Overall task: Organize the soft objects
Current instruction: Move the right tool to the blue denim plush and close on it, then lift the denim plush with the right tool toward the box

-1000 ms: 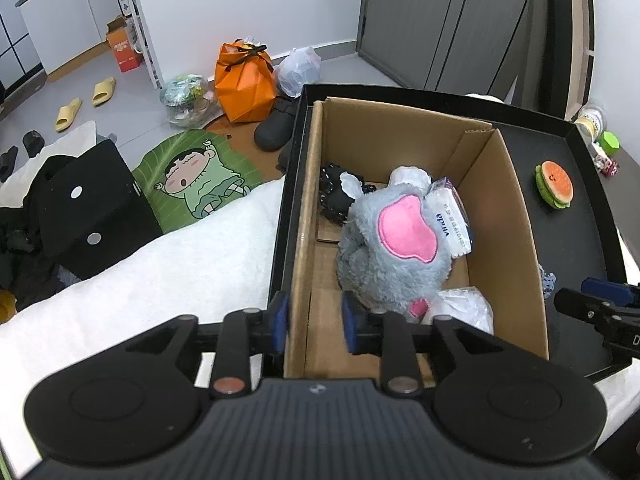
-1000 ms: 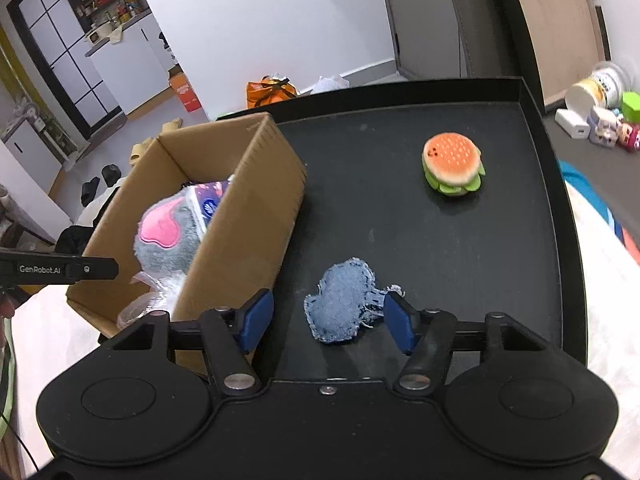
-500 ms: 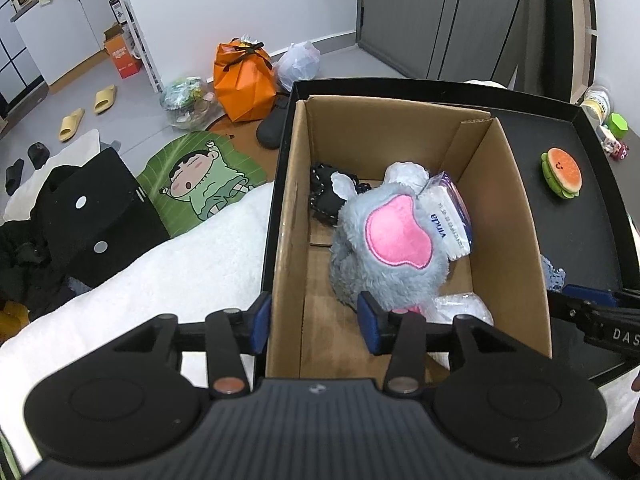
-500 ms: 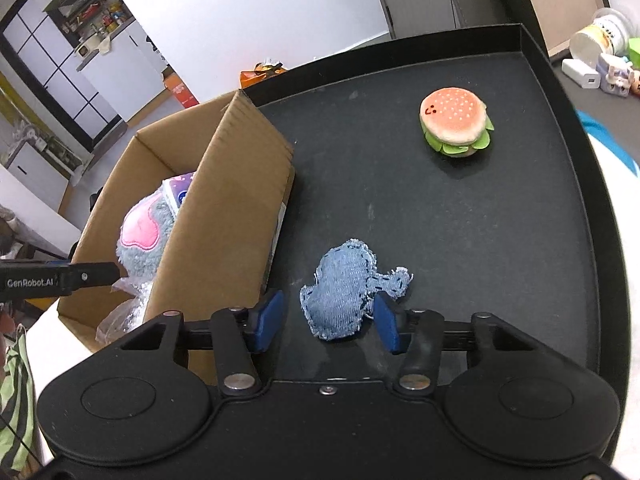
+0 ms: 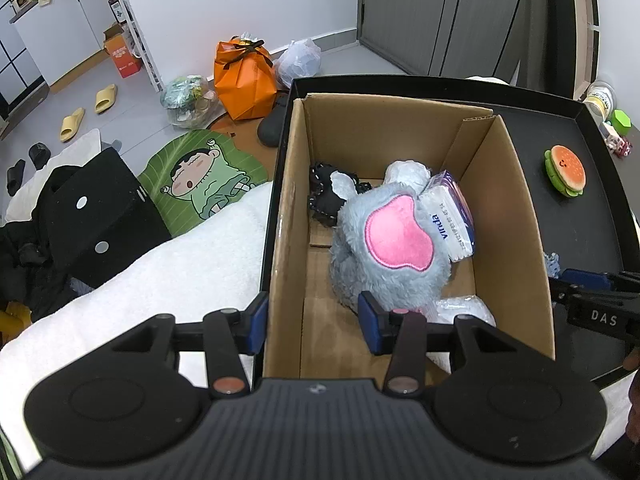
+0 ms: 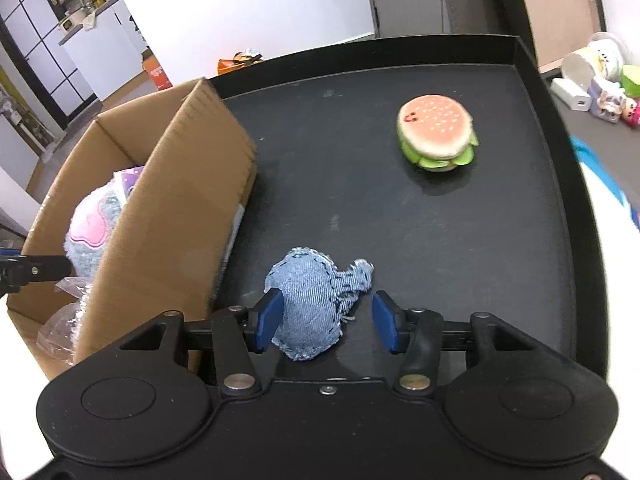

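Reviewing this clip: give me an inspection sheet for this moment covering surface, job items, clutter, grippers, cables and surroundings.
Surface: black tray with a raised rim, bare between the items.
Job's things: cardboard box on the tray holds a grey plush, a tissue pack, a black item and a plastic bag. Denim toy and burger plush lie on the tray outside the box.
Clutter: small toys and a cup beyond the tray's right rim.
Grippers: left gripper open, straddling the box's left wall; right gripper open around the denim toy, left pad touching it.
Cables: nothing seen.
Surroundings: orange bag, slippers and a cartoon mat on the floor.
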Demonstrator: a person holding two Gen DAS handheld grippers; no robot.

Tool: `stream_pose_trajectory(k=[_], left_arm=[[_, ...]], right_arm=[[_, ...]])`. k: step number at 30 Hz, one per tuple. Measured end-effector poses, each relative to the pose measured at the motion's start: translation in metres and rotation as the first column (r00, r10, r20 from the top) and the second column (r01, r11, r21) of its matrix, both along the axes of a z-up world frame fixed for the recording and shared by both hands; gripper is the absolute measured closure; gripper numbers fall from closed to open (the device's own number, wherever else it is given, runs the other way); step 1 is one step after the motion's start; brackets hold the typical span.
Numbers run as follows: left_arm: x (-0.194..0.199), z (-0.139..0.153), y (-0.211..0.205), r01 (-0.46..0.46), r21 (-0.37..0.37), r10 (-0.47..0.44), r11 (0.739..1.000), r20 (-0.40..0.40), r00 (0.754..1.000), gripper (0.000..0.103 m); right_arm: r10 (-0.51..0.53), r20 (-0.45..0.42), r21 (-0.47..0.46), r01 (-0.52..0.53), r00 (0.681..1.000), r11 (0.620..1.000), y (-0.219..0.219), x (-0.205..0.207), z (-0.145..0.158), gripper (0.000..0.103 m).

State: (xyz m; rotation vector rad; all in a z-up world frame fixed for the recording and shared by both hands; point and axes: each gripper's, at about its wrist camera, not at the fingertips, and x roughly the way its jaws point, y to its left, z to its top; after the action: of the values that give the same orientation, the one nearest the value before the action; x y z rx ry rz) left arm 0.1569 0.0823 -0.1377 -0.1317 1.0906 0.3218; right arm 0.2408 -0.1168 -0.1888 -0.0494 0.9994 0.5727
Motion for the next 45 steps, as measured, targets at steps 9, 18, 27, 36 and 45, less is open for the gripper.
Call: stream_pose_trajectory(k=[9,18,27,36,45], left_arm=[[0.0,0.0,0.0,-0.002,0.0,0.002,1.0,0.006,1.0,0.054],[0.002,0.001,-0.003,0.011,0.005,-0.011,1.0,0.004,1.0,0.049],[0.001,0.002,-0.006,0.025,0.004,-0.025,1.0,0.01,1.0,0.047],[-0.002,0.005,-0.005,0.032,-0.001,-0.032,0.999,0.019,0.999,0.047],[-0.008,0.011,-0.006,0.037,0.0,-0.037,0.999,0.036,0.999,0.047]], right_arm=[[-0.058,0.021,-0.029,0.059,0.998,0.998,-0.017,-0.004,0.006,0.051],[-0.031,0.039,-0.057,0.033,0.999,0.998,0.011,-0.007,0.001,0.041],[-0.033,0.028,-0.088,0.035,0.999,0.995,0.011,-0.009,0.002,0.072],[-0.055,0.057,-0.048,0.058,0.997,0.997,0.001,-0.014,0.026,0.072],[-0.058,0.092,-0.029,0.061,0.994,0.998,0.004,-0.02,0.05,0.072]])
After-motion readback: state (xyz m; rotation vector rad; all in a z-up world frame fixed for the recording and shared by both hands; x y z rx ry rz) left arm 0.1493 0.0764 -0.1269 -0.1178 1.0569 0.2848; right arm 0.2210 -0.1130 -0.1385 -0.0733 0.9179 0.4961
